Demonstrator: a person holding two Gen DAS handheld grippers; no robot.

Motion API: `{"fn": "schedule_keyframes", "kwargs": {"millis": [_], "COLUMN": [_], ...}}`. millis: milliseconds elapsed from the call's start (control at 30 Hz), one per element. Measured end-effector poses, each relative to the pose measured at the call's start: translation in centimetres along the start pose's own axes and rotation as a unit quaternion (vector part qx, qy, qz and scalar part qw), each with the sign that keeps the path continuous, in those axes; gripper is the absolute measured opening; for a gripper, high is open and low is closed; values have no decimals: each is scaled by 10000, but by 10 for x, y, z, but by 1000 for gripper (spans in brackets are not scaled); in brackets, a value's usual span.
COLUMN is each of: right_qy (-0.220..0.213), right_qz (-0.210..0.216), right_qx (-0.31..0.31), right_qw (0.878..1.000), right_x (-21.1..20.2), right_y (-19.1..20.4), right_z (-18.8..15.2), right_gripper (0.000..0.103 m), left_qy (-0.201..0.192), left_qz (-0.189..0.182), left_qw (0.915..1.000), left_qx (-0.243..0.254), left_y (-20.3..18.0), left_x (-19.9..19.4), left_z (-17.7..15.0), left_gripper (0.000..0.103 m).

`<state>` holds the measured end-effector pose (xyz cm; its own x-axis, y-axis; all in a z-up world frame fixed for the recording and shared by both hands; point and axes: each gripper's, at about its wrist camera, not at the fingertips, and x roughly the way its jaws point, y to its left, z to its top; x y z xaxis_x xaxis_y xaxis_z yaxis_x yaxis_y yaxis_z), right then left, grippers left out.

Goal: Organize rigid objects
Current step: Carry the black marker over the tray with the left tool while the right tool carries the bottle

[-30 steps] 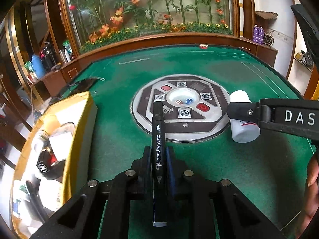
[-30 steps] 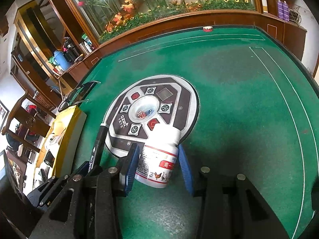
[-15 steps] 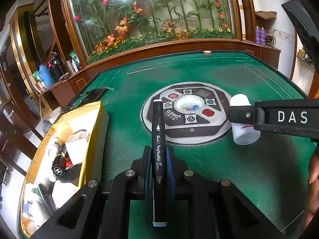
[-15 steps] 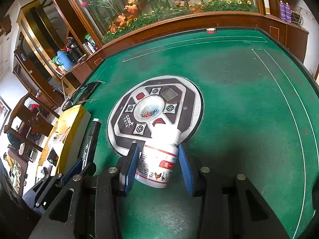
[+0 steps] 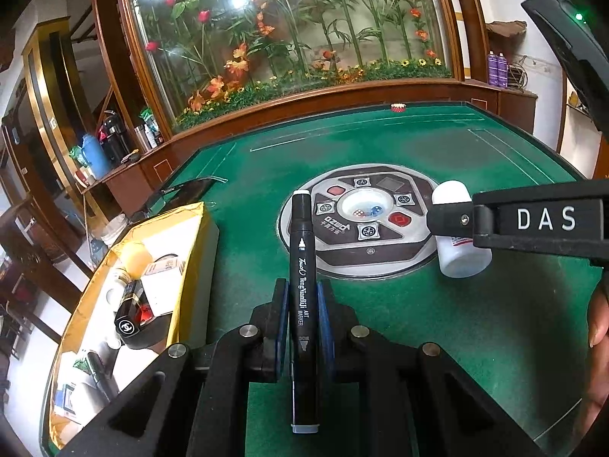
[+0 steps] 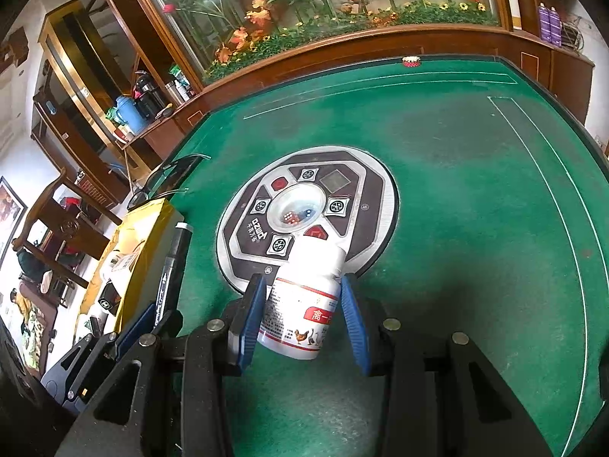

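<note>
So we hold two things above the table point(image 5: 475, 160): left gripper point(image 5: 302, 323) clamps the marker point(image 5: 302, 304), right gripper point(image 6: 304, 320) grips the bottle point(image 6: 304, 304). Several items already lie in the box point(image 5: 194, 251); these two remain

**Bright daylight, strong fisheye warp**

Your light comes from the glass planter wall point(image 5: 289, 38), where glare blows out the top. Both views are sharp, edges curve into black corners, and soft shadow darkens the green table point(image 6: 475, 198) beneath the grippers.
</note>
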<state>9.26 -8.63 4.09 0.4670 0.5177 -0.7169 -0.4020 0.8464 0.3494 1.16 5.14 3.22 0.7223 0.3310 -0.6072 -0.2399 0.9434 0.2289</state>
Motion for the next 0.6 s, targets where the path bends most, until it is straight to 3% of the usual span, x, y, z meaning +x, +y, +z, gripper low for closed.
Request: {"fn": "schedule_keyframes", "kwargs": {"millis": [600], "right_qy": [-93], "right_qz": [172], "right_qx": [-83], "right_qw": [9998], "right_x": [-7], "right_y": [7], "right_z": [-2], "right_gripper": [39], "left_qy": [-206], "left_qz": [178], "left_qw": [9996], "left_qx": [43], "left_y": [-4], "left_x": [-19], "left_z": [-3], "left_gripper": [15]}}
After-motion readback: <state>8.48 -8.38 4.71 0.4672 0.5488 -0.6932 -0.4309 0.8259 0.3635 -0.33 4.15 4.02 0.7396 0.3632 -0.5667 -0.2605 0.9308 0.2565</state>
